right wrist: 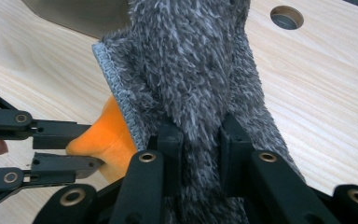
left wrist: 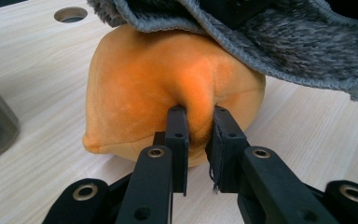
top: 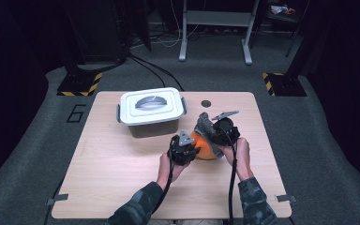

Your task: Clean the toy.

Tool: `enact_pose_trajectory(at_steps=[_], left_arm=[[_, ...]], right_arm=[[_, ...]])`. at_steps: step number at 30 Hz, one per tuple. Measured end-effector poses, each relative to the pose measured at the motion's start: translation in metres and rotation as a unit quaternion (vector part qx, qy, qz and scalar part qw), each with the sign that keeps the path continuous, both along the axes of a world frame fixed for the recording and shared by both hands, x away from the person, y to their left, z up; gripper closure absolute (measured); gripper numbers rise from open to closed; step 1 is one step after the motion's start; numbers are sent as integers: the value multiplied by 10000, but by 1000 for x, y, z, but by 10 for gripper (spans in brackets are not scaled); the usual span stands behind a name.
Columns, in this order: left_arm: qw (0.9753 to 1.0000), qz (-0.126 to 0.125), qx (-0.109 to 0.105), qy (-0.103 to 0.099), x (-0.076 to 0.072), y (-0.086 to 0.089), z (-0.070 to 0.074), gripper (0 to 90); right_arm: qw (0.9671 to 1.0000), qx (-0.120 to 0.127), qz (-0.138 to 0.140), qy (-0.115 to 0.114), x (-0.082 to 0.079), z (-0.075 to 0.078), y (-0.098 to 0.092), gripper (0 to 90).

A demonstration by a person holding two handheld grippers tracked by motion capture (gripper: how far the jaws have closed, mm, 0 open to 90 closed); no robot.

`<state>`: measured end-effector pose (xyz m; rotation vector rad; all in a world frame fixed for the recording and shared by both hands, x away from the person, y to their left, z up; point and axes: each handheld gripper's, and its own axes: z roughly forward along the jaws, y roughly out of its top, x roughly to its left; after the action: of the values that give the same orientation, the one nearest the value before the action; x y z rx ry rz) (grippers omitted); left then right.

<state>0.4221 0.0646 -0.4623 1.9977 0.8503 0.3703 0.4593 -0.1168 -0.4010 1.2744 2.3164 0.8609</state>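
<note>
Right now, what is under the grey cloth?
An orange plush toy lies under the grey cloth, pinched by the left gripper. The right gripper holds the cloth; the toy's top is covered.

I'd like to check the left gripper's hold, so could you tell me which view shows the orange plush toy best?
The left gripper view: the orange plush toy is close, pinched by the left gripper. The high view shows it small; the right gripper view shows a corner beside the grey cloth.

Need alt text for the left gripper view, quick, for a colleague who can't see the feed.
The left tool pinches a fold of an orange plush toy resting on a light wooden table. A grey fuzzy cloth drapes over the toy's top, and a round hole in the table sits at the upper left.
</note>
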Motion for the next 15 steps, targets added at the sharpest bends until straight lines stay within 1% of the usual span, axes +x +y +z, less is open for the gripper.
enact_pose_trajectory(at_steps=[3, 5, 6, 7, 9, 11, 13, 15], left_arm=[[10000, 1, -9, 9, 0, 0, 0, 790], [10000, -2, -11, 16, 0, 0, 0, 790], [10000, -5, 17, 15, 0, 1, 0, 790], [10000, 4, -9, 37, 0, 1, 0, 789], [10000, -6, 7, 35, 1, 1, 0, 788], [10000, -6, 3, 42, 1, 1, -1, 786], [10000, -5, 1, 39, 1, 1, -1, 785], [10000, -2, 11, 37, 1, 1, 0, 784]], right_arm=[[10000, 26, -77, 38, 0, -1, -4, 741], [9998, -49, -169, 44, 1, -2, -7, 741], [9998, -19, -177, 66, 2, -4, -9, 741], [9997, 19, -220, 107, 2, -5, -12, 741], [9993, -124, -333, 106, 3, -7, -16, 741], [9991, -10, -397, 174, 3, -11, -22, 740], [9988, -21, -446, 190, 4, -15, -27, 740], [9983, 5, -523, 267, 4, -18, -32, 740]])
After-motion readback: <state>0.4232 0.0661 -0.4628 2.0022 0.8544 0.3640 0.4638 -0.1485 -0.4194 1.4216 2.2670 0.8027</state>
